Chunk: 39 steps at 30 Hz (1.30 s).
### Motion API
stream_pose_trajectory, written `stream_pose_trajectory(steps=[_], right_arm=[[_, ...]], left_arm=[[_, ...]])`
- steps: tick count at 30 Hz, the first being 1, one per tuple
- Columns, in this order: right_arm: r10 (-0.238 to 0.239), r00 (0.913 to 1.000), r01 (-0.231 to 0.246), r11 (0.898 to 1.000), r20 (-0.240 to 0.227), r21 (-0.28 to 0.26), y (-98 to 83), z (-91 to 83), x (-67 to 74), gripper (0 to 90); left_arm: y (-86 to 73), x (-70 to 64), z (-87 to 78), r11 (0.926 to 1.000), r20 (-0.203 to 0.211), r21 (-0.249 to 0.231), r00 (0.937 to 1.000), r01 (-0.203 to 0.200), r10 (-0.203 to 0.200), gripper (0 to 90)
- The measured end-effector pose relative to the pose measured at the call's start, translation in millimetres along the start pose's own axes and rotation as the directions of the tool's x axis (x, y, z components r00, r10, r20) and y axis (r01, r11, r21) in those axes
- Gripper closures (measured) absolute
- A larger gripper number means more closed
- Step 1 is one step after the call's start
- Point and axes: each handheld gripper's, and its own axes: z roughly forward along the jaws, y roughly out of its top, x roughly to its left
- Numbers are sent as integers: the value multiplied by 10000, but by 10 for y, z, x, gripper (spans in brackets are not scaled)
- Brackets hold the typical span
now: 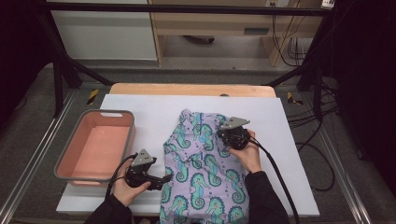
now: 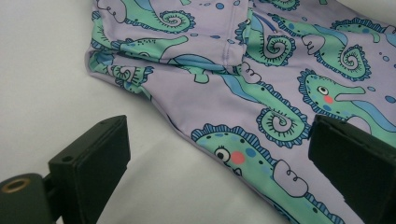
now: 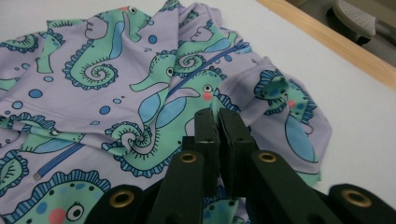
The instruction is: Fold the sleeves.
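Observation:
A lavender garment (image 1: 201,172) printed with green seahorses lies crumpled on the white sheet (image 1: 140,112), its lower end hanging over the near edge. My left gripper (image 1: 164,179) rests at its left border, jaws wide open. In the left gripper view (image 2: 219,154) one jaw stands over the bare sheet and the other over the cloth (image 2: 261,70). My right gripper (image 1: 223,135) sits on the upper right part of the garment. In the right gripper view (image 3: 217,114) its jaws are pressed together, and a fold of the cloth (image 3: 93,70) seems pinched at the tips.
A grey-rimmed pink tub (image 1: 88,116) stands at the left of the sheet, close to my left hand. The wooden table edge (image 1: 187,88) runs behind the sheet. Black frame legs and cables stand around the table. Bare sheet lies right of the garment.

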Motion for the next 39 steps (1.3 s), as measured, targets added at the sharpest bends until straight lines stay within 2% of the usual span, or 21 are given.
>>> stream_pose_trajectory(steps=[3,6,8,10,12,13,16,17,18,20,22,25,28,30,31,32,33,34,36,37,39], right_arm=[[-30,10000,30,10000,-52,-7,-22,87,39,860],[230,9987,-234,9997,-453,-89,-28,148,96,832],[393,9968,-401,9991,-698,-97,-27,155,121,750],[697,9950,-721,9969,-710,-328,-18,103,105,671],[1025,9935,-1051,9931,-502,-522,-14,14,38,608],[1105,9934,-1118,9926,-290,-482,-18,-30,-3,605],[1123,9914,-1125,9937,668,-12,-111,-112,-136,585],[1244,9898,-1253,9921,688,87,-135,-117,-152,585],[1395,9875,-1427,9889,727,406,-180,-116,-190,580],[1540,9840,-1597,9853,900,601,-297,-92,-238,582],[1793,9810,-1859,9779,739,952,-397,-54,-276,625],[2162,9761,-2174,9687,230,1196,-497,-19,-314,833],[2392,9707,-2403,9637,242,1166,-488,-81,-347,873],[2804,9594,-2818,9564,290,769,-466,-186,-401,874],[3145,9486,-3163,9462,352,681,-466,-247,-445,873],[3277,9438,-3301,9407,425,786,-471,-272,-468,872],[3253,9433,-3303,9393,655,925,-482,-287,-482,871],[3047,9476,-3148,9415,955,1202,-500,-281,-486,864],[2653,9519,-2901,9414,1537,1721,-547,-220,-474,803],[2498,9525,-2805,9422,1740,1830,-572,-182,-470,754],[2528,9514,-2808,9466,1756,1583,-585,-150,-476,718]], left_arm=[[-4,2,5,10000,-13,23,10000,5,-5,52],[-5,-2,6,10000,-2,37,10000,7,-7,51],[-3,-5,2,10000,19,32,10000,-9,8,50],[-2,-5,0,10000,7,25,10000,-19,19,50],[-2,-5,0,10000,-2,35,10000,-17,17,48],[-1,-6,0,10000,-5,34,10000,-22,22,48],[2,-12,1,10000,9,11,10000,-35,35,47],[2,-11,1,10000,16,24,10000,-33,33,47],[0,-10,3,10000,12,28,10000,-25,25,47],[-2,-10,8,10000,16,44,10000,-10,9,47],[-5,-9,14,10000,19,67,10000,-14,14,47],[-7,-7,14,10000,10,72,10000,-8,8,47],[-5,-5,7,10000,4,57,10000,10,-10,47],[-5,-7,8,10000,7,54,10000,4,-5,47],[-5,-8,10,10000,10,64,10000,-5,5,47],[-6,-9,14,10000,18,72,10000,-7,7,47],[-7,-12,16,10000,21,83,10000,-17,17,47],[-8,-14,19,10000,26,87,10000,-18,17,47],[-7,-13,20,10000,29,87,10000,-9,9,47],[-7,-13,19,10000,41,97,10000,-6,6,47],[-7,-9,20,9999,55,99,10000,26,-27,46]])
